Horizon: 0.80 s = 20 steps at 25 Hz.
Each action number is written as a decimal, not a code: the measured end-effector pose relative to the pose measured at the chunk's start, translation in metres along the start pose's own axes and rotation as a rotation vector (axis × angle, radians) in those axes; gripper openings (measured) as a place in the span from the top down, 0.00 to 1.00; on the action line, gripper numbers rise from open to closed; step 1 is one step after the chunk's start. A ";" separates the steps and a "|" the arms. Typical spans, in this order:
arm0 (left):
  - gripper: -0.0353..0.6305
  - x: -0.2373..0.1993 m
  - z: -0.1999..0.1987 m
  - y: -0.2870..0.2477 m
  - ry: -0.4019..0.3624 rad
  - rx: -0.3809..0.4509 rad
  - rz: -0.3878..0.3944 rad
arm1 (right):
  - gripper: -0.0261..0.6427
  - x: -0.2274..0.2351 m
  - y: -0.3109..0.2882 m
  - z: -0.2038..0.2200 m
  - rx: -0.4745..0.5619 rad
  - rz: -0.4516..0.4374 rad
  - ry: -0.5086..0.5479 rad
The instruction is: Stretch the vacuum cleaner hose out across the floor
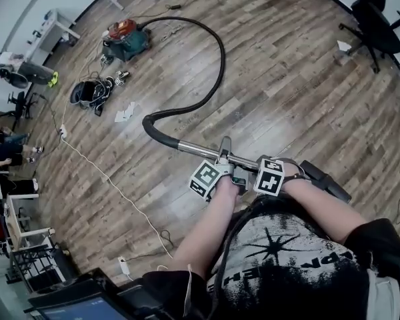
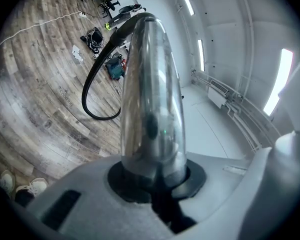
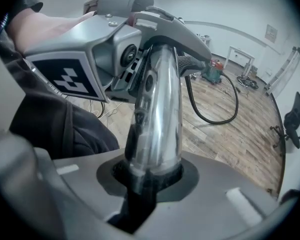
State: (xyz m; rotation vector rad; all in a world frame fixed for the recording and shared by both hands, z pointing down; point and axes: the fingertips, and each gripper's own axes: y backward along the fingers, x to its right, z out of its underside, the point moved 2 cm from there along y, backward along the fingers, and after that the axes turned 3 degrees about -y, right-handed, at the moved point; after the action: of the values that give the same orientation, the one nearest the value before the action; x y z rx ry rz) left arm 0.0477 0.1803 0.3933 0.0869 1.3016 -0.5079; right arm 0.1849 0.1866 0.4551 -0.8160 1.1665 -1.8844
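Take the person as the middle of a dial, twelve straight ahead. The wood-plank floor (image 1: 287,92) runs out in every direction.

The vacuum cleaner hose (image 1: 217,65) is the biggest thing on it. It is black and ribbed. It leaves the vacuum cleaner (image 1: 127,40) at about eleven o'clock and arcs over towards twelve. From there it sweeps back down in a long bend and hooks round close in front of the person at about eleven. It lies curved on the planks, not in a straight line. The vacuum cleaner is a teal and red canister sitting on the floor, well away from the person.

A black office chair (image 1: 377,25) stands off at about two o'clock, well apart from the hose.

The near end of the hose joins a chrome tube (image 1: 203,151), which is held up off the floor across the front of the person's body, from ten towards three. Both tools have hold of it. The left gripper (image 1: 224,157) is clamped round the tube nearer the hose. The right gripper (image 1: 283,169) is clamped round it just beside the left, towards the dark handle end. In each gripper view the tube sits squeezed between the jaws.

A black bundle (image 1: 90,92) lies at about ten o'clock, near the canister, with scraps of white paper (image 1: 125,114) just beside it. A thin white cable (image 1: 100,172) trails across the planks at nine.
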 end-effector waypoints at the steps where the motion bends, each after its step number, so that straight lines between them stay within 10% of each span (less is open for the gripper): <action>1: 0.88 -0.001 0.000 0.006 -0.001 -0.001 0.001 | 0.83 -0.007 -0.001 -0.001 0.001 0.000 -0.002; 20: 0.88 -0.035 0.079 0.142 0.081 -0.100 0.052 | 0.83 -0.164 -0.015 0.057 -0.091 0.040 -0.092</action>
State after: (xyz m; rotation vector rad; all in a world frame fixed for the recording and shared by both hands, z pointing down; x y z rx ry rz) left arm 0.1705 0.2904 0.4175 0.0588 1.3983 -0.3979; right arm 0.3113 0.3062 0.4697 -0.9128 1.2096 -1.7539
